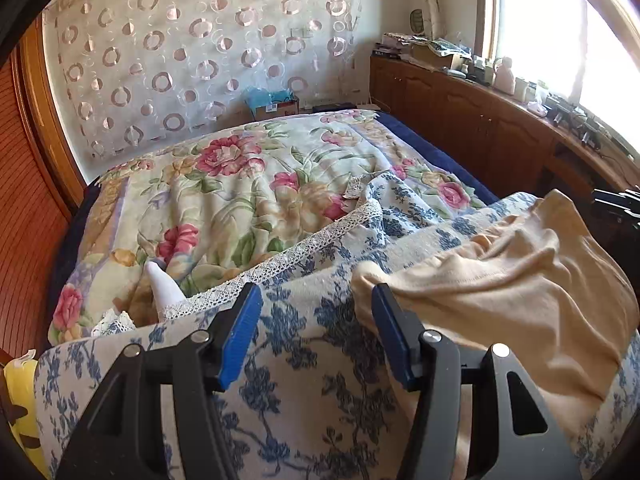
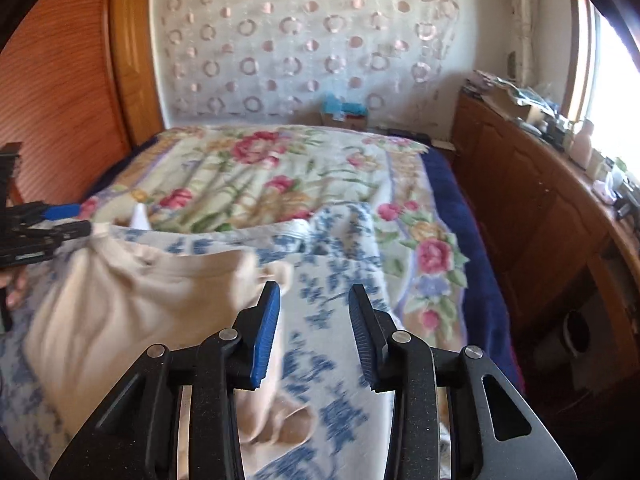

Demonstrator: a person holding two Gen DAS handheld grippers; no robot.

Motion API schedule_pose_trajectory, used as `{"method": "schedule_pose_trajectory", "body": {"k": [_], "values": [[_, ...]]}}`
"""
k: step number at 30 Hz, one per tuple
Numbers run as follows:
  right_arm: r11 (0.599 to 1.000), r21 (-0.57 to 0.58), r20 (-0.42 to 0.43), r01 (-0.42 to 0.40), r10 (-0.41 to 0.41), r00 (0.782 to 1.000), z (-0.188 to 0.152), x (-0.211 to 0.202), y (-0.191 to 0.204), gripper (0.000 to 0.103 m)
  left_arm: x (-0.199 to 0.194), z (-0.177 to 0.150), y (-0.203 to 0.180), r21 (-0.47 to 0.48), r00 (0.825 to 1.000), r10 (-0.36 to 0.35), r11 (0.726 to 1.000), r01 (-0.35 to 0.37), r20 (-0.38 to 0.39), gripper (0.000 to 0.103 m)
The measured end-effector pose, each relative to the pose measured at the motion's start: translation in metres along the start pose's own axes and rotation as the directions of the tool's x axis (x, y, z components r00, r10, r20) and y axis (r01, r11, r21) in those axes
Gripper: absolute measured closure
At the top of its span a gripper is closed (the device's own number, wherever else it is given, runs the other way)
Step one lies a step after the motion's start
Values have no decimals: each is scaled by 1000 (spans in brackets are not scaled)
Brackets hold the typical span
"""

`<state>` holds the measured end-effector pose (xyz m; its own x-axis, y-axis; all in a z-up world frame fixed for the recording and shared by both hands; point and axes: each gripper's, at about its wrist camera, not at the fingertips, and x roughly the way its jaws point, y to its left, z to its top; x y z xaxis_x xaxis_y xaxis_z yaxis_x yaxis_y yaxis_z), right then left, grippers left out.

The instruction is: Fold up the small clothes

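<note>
My left hand-held gripper (image 1: 316,304) and right hand-held gripper (image 2: 314,304) both gape empty over the cream garment (image 1: 500,280) on the bed (image 1: 224,184); I'd pinch its near edge corners evenly.

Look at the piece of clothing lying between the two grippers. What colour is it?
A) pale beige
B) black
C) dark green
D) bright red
A: the garment is a pale beige, lying rumpled on the blue-and-white flowered cloth, as the right wrist view also shows.
</note>
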<state>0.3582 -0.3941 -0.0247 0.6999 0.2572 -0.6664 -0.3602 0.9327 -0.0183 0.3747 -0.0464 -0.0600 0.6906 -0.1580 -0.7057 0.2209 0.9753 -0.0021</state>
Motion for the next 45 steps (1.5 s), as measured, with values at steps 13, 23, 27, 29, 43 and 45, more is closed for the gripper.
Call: {"method": "schedule_pose_trajectory", "body": {"k": [13, 23, 27, 29, 43, 45], "values": [[990, 40, -47, -139, 141, 989, -72, -69, 48, 68, -78, -68, -36, 27, 986, -166, 986, 167, -22, 47], [991, -42, -91, -125, 121, 989, -89, -57, 57, 95, -65, -80, -60, 74, 987, -143, 986, 149, -77, 47], [997, -71, -79, -6, 0, 997, -86, -61, 51, 99, -55, -83, -60, 74, 990, -92, 992, 100, -109, 47], [997, -65, -63, 29, -33, 997, -84, -66, 44, 100, -53, -83, -60, 76, 989, -94, 992, 103, -110, 47], [999, 38, -21, -16, 17, 1000, -74, -73, 21, 100, -50, -89, -41, 29, 987, -124, 991, 128, -106, 46], [999, 27, -59, -20, 21, 998, -77, -65, 22, 99, -54, -88, -38, 12, 986, -139, 990, 141, -96, 46]]}}
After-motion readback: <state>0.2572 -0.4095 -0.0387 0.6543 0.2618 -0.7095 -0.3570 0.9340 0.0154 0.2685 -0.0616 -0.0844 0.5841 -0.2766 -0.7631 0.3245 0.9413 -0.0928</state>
